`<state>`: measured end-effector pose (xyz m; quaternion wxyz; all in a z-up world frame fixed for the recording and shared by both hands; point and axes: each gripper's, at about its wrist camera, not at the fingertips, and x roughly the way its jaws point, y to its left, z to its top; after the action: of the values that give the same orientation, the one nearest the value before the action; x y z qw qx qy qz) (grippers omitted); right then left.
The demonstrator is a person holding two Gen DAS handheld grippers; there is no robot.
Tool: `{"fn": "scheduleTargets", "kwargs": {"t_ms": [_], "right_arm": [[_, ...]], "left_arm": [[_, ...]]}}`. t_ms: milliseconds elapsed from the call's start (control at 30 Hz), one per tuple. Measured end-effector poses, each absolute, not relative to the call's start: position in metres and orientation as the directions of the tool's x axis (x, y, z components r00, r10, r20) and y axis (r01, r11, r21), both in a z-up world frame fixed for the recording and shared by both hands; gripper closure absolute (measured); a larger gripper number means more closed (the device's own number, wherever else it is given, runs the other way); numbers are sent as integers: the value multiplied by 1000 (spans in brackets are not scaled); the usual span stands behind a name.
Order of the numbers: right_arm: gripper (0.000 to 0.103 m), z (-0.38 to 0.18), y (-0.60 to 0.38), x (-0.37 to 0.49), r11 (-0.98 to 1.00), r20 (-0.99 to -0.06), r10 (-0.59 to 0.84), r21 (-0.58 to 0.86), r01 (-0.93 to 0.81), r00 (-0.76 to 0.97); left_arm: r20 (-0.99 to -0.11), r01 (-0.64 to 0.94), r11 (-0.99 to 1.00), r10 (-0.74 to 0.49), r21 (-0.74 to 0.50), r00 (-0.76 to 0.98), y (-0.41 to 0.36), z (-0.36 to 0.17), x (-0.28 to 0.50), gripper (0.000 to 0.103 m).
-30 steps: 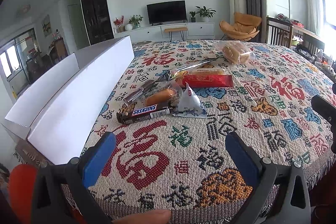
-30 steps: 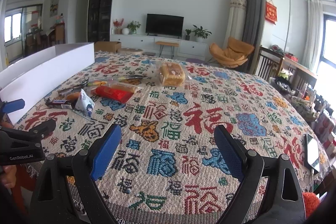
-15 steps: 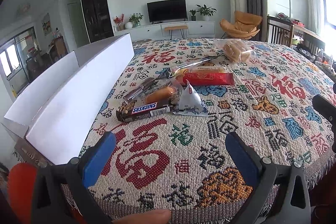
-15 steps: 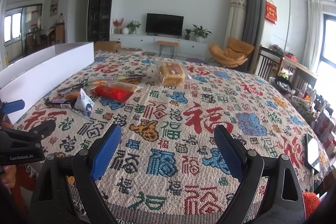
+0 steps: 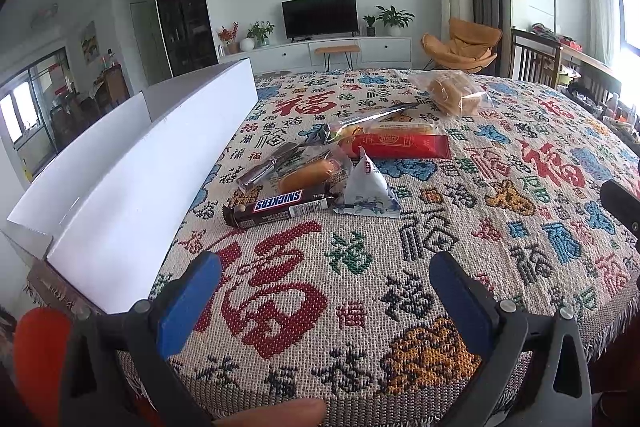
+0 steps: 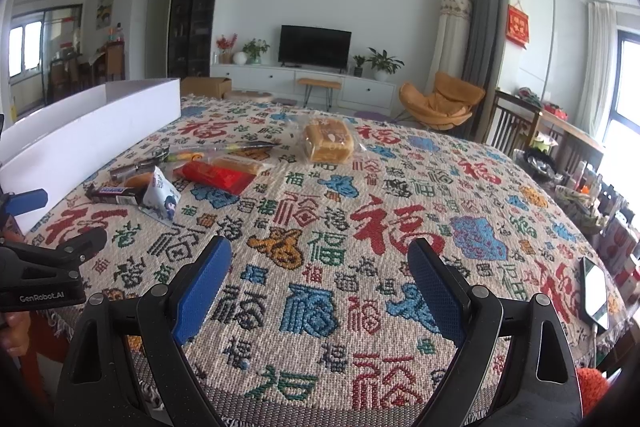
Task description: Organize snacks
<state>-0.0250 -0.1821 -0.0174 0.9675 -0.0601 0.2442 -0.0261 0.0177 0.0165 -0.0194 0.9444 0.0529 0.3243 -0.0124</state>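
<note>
Standing against the far wall: dark television (image 6: 315, 43) over white cabinet (image 6: 304, 79); sitting rightward, orange chair (image 6: 439, 102); lying at table's right edge, phone (image 6: 595, 291).

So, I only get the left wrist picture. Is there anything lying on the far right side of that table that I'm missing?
Observer: Yes. A phone lies flat near the right edge of the table, with its screen catching the light. It is well apart from the snacks.
Operator: And the white triangular packet by the Snickers, is anything printed on the side I can't see?
Observer: From the right wrist view, the triangular packet shows a cartoon character with dark hair on the face turned toward that side.
</note>
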Motion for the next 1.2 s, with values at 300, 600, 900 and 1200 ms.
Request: {"fn": "scheduleTargets", "kwargs": {"t_ms": [300, 600, 900, 1200], "right_arm": [[11, -18, -184, -25, 992, -466, -80, -120, 27, 881], [11, -22, -180, -23, 991, -481, -77, -136, 12, 874], [11, -34, -172, -13, 993, -555, 22, -84, -82, 832], [11, -46, -145, 32, 961, -666, 213, 8, -278, 715]], "left_arm": [[-631, 37, 997, 17, 72, 775, 24, -23, 23, 0], [-690, 24, 998, 18, 51, 724, 30, -33, 34, 0], [-792, 17, 1000, 4, 18, 610, 49, -57, 57, 0], [-816, 36, 999, -23, -3, 578, 57, -69, 64, 0]]}}
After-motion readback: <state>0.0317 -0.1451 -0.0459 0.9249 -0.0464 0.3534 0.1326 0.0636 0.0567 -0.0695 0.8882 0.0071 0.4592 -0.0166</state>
